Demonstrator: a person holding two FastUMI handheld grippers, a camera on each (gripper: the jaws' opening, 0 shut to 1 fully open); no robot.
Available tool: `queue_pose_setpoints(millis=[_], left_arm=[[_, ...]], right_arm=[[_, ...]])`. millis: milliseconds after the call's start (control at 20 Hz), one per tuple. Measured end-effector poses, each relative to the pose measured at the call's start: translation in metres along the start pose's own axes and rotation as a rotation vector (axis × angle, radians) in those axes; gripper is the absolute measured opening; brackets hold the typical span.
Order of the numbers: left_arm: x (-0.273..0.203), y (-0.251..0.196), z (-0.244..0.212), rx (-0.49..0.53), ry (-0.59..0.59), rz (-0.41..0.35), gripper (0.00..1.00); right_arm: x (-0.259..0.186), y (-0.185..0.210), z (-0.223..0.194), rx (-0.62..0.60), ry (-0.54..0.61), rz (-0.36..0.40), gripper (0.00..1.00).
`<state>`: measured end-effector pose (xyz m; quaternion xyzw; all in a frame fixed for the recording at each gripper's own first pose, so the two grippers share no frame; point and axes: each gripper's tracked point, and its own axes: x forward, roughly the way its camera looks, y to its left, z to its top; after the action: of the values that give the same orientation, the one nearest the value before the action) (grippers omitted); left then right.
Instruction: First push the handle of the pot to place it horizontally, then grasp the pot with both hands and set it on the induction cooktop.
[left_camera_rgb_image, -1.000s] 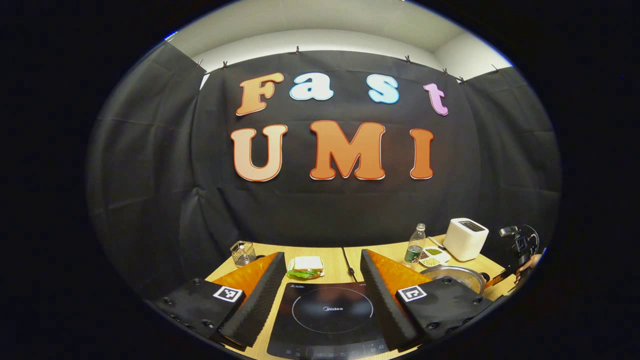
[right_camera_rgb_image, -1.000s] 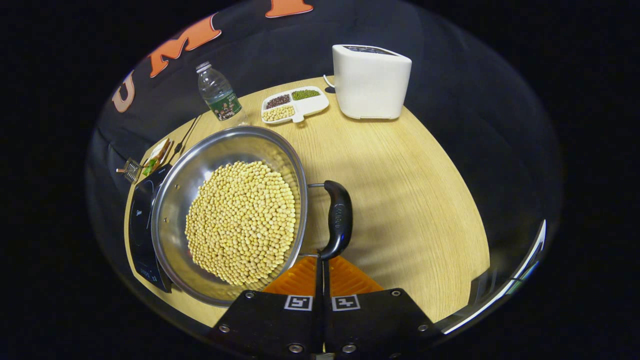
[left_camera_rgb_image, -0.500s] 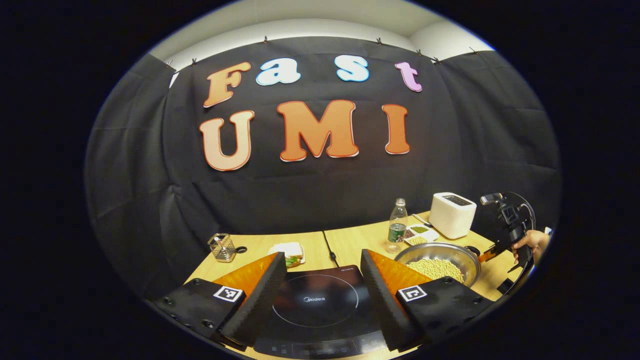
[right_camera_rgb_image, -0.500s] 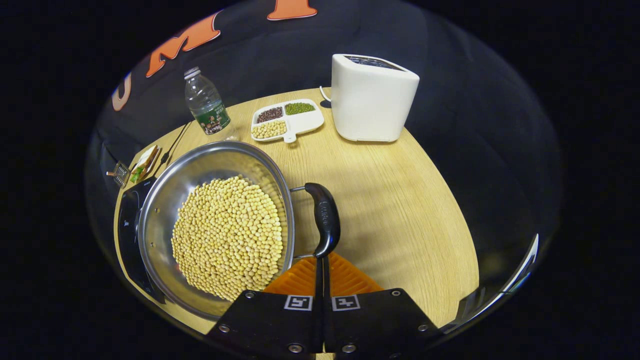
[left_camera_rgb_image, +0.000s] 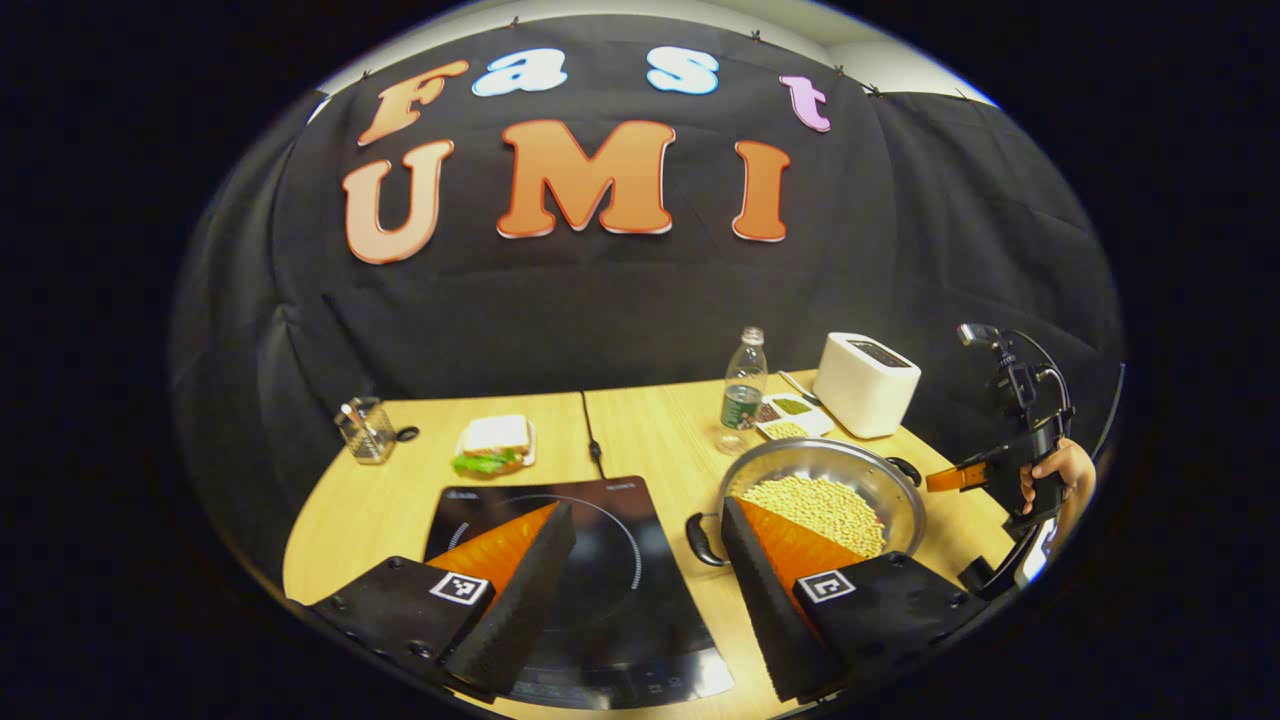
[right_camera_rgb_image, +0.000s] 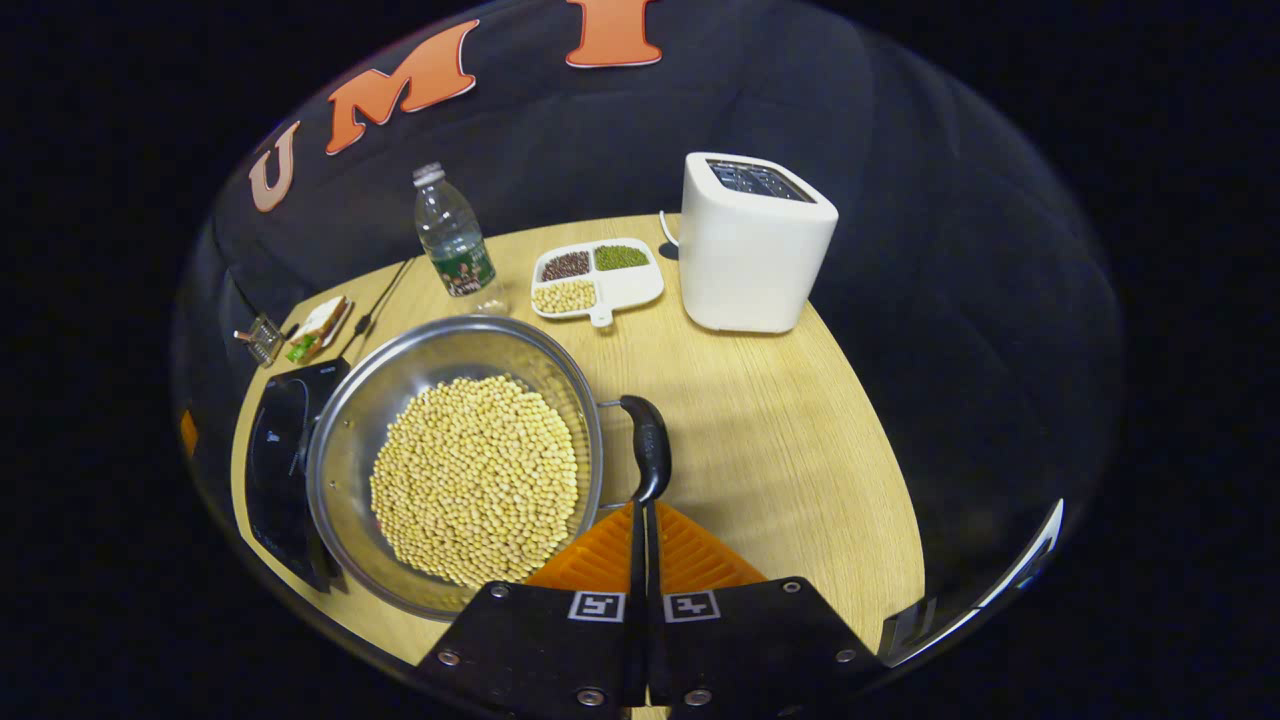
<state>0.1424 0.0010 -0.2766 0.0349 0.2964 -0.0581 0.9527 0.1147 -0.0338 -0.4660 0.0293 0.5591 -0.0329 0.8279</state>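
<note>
A steel pot (right_camera_rgb_image: 345, 440) full of yellow beans (right_camera_rgb_image: 475, 480) sits on the wooden table (right_camera_rgb_image: 800, 450), just right of the black induction cooktop (right_camera_rgb_image: 272, 460). Its black right handle (right_camera_rgb_image: 648, 445) lies straight ahead of my right gripper (right_camera_rgb_image: 640, 508), which is shut with its tip at the handle's near end and nothing between the fingers. In the left gripper view, my left gripper (left_camera_rgb_image: 648, 510) hangs open above the cooktop (left_camera_rgb_image: 600, 580). The pot (left_camera_rgb_image: 880, 478) is beside its right finger, and the pot's left handle (left_camera_rgb_image: 700, 540) sits between the fingers. A hand holds the right gripper (left_camera_rgb_image: 955, 478) beyond the pot.
A white toaster (right_camera_rgb_image: 755, 240), a divided dish of beans (right_camera_rgb_image: 597, 275) and a water bottle (right_camera_rgb_image: 455, 240) stand behind the pot. A sandwich on a plate (left_camera_rgb_image: 492, 442) and a small wire holder (left_camera_rgb_image: 365, 430) sit at the back left. The cooktop's cable (left_camera_rgb_image: 590, 430) runs backward.
My left gripper has tipped downward and shifted, so the cooktop and pot now show closer under it. My right gripper has drawn back a little from the pot handle, still shut.
</note>
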Motion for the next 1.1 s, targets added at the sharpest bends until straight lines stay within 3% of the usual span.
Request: queue_pose_setpoints(millis=[100, 150, 200, 350, 400, 600, 800, 850, 950, 1100], left_arm=[[0.015, -0.012, -0.015, -0.026, 0.079, -0.027, 0.95], [0.022, -0.015, -0.025, -0.041, 0.125, -0.036, 0.97], [0.029, -0.022, -0.039, -0.058, 0.182, -0.047, 0.95], [0.055, -0.041, -0.065, -0.105, 0.312, -0.090, 0.98], [0.064, -0.044, -0.073, -0.112, 0.343, -0.091, 0.99], [0.096, -0.036, -0.094, -0.101, 0.410, -0.035, 0.95], [0.119, -0.033, -0.111, -0.120, 0.451, -0.025, 0.96], [0.123, -0.034, -0.106, -0.110, 0.422, -0.029, 0.94], [0.127, -0.045, -0.106, -0.110, 0.428, -0.046, 0.90], [0.137, -0.047, -0.115, -0.092, 0.434, -0.029, 0.93]], right_arm=[[-0.002, 0.007, 0.003, -0.015, 0.007, 0.034, 0.04], [0.001, 0.010, 0.005, -0.016, 0.005, 0.036, 0.10], [0.005, 0.010, 0.004, -0.023, 0.009, 0.031, 0.23], [0.013, 0.010, 0.001, -0.040, 0.021, 0.015, 0.41], [0.015, 0.010, 0.001, -0.037, 0.023, 0.013, 0.51], [0.022, 0.005, 0.004, -0.026, 0.029, -0.002, 0.72], [0.033, 0.002, 0.003, -0.033, 0.044, -0.019, 0.76], [0.037, 0.002, 0.002, -0.034, 0.048, -0.023, 0.72], [0.041, 0.001, 0.002, -0.035, 0.053, -0.029, 0.76], [0.048, 0.001, -0.001, -0.036, 0.057, -0.035, 0.76]])
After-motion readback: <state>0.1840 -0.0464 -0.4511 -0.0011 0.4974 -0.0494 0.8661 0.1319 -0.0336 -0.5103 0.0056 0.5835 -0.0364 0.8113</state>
